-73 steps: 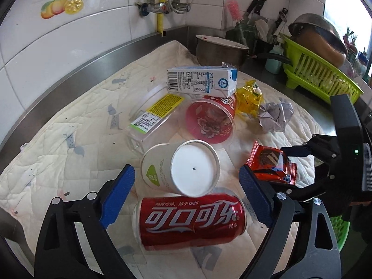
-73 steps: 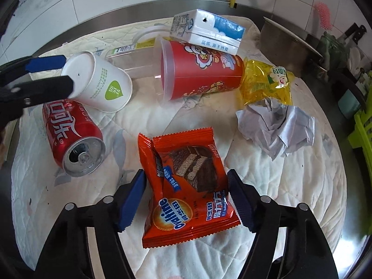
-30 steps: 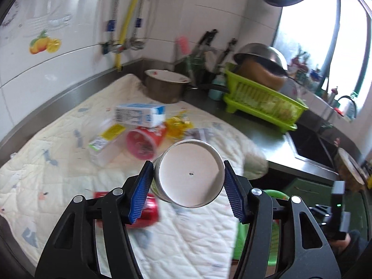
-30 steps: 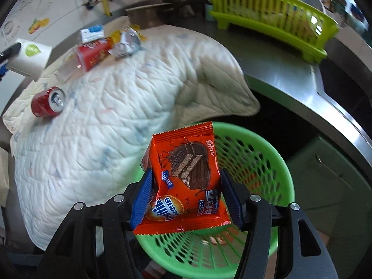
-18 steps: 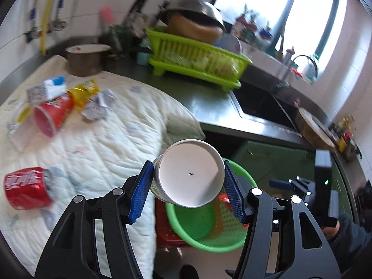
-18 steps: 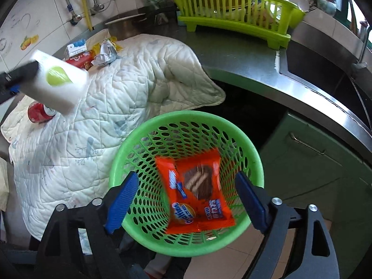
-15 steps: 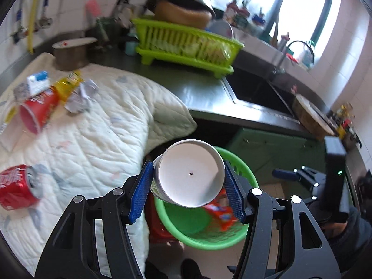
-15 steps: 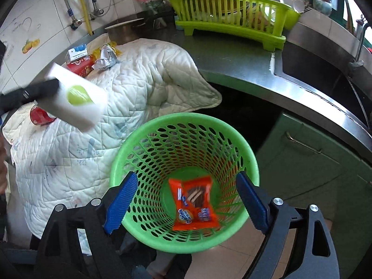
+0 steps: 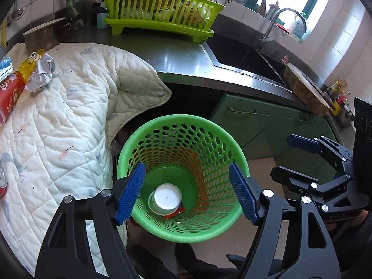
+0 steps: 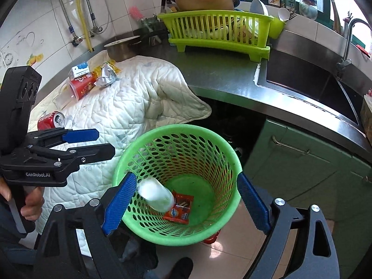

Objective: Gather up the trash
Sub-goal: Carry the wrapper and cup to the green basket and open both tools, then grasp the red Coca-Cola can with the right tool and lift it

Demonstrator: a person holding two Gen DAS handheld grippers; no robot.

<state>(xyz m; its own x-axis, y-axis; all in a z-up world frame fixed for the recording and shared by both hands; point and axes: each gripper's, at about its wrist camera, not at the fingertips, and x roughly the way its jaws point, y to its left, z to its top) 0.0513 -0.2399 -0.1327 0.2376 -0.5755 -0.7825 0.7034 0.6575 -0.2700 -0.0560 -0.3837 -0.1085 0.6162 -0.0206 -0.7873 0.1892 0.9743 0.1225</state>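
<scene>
Trash already lies in the one green basket (image 9: 183, 230) on the floor: from the left wrist view, one white cup (image 9: 165, 199) sits at the bottom, bottom up, over a red wrapper (image 9: 181, 209) that barely shows. The left gripper (image 9: 186, 193) hovers over the rim, its jaws opening with nothing between them. The right gripper (image 9: 295, 160) hangs off to the right. On the counter a white quilt (image 9: 58, 125) spills over the front edge; at its left edge lie one crumpled paper ball (image 9: 41, 74), one yellow packet (image 9: 30, 64) and one red tub (image 9: 10, 93). One lime dish rack (image 9: 160, 16) stands at the back, the sink (image 9: 246, 58) to its right.

From the right wrist view, the basket (image 10: 176, 234) holds the blurred cup (image 10: 155, 194) and one wrapper (image 10: 179, 209) marked "Ovaltine". The right gripper (image 10: 186, 201) has its jaws spread wide and empty above the rim. The left gripper (image 10: 93, 143), marked "GenRobot.AI", is held in a hand (image 10: 31, 205) at the left. On the quilt (image 10: 130, 111) lie one red can (image 10: 50, 119), the tub (image 10: 81, 87), one carton (image 10: 80, 69) and the paper ball (image 10: 105, 78). Green cabinets (image 10: 302, 162) sit under the steel counter (image 10: 223, 76); the wall is white tile.
</scene>
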